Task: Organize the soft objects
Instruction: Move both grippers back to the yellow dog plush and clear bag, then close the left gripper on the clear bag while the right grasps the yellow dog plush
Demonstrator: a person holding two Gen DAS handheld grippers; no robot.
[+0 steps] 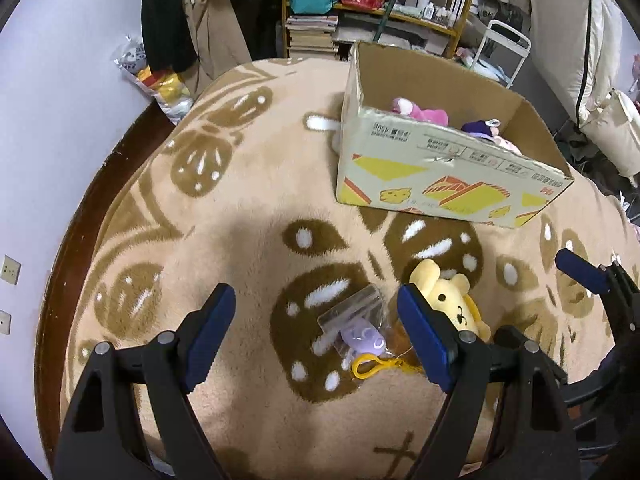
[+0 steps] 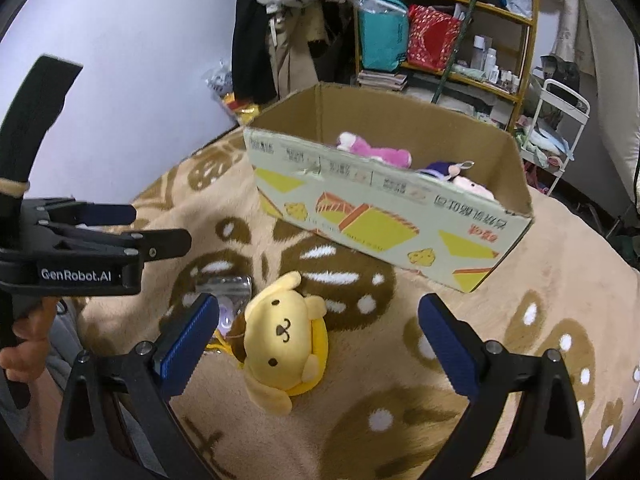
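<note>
Fluffy beige blanket (image 1: pixel 248 216) with brown leaf shapes and white dots covers the whole work surface, and a cluttered wooden shelf (image 2: pixel 504 20) stands behind it. On the blanket sits an open corrugated cardboard box (image 2: pixel 384 216) printed with yellow shapes; inside it lie a pink plush (image 2: pixel 380 152) and a purple plush (image 2: pixel 440 170). Nearer, a rounded yellow plush dog (image 2: pixel 284 336) lies face-up on the pile, and just beside it is a glossy clear packet (image 1: pixel 354 320) holding a small lilac charm with a yellow plastic clip. The left gripper (image 1: pixel 316 336) hangs over the packet, its ribbed blue pads spread wide and grasping nothing. The right gripper (image 2: pixel 316 344) is likewise released, the dog lying between its fingers, untouched.
</note>
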